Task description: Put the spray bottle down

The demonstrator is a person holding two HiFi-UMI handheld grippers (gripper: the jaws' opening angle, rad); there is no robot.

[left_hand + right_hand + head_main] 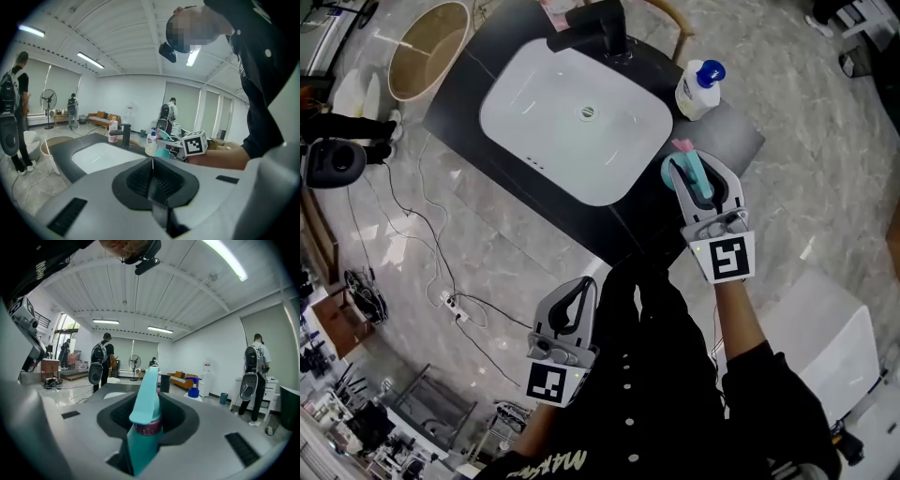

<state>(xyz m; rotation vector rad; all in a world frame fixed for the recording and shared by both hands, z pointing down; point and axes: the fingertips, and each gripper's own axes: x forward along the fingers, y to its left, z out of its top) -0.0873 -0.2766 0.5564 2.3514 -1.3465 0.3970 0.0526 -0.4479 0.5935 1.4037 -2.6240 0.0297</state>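
Head view shows the right gripper (695,169) pinching a teal spray bottle (702,181) between its jaws. The bottle has a small pink bit at its far end. It is over the right end of the dark desk (467,86), just beside the white sink (523,101). I cannot tell if the bottle touches the desk. A white pump bottle (697,91) with a blue top stands near it, farther back on the desk. A black tap (602,28) sits at the far side of the sink. The left gripper (583,287) is low and close to the person's dark clothes, well apart from the spray bottle. Its jaws are pressed together with nothing between them. A round tan bin (427,47) stands on the floor by the left end of the desk. Thin cables (422,225) lie on the shiny floor.
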